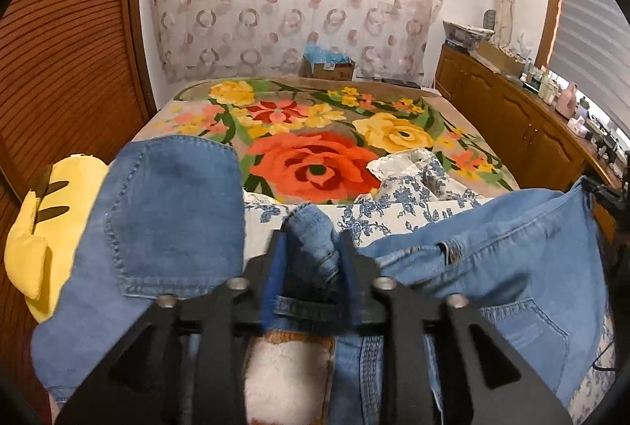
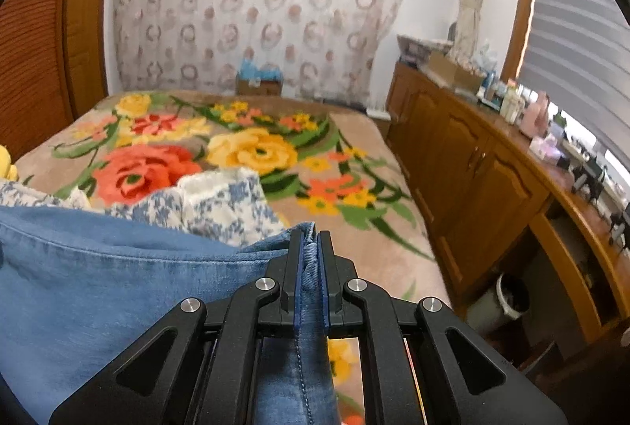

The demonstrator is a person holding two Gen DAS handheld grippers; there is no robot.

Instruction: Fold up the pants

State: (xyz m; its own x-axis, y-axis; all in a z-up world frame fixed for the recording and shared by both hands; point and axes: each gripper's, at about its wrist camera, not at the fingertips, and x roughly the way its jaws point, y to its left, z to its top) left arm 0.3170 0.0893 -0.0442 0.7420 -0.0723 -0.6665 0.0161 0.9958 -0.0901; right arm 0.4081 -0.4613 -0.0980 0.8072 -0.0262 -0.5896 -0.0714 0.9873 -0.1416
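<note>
Right gripper (image 2: 310,247) clamps a stitched denim hem of the pants (image 2: 118,267); left gripper (image 1: 311,247), jaws parted, straddles a bunched denim fold

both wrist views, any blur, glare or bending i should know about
Left wrist view: claw fingers smeared by motion blur, jeans fairly sharp, wardrobe bowed by the fisheye. Right wrist view: soft overall, blinds bright but not blown out, cabinet curved, black lens corners.
</note>
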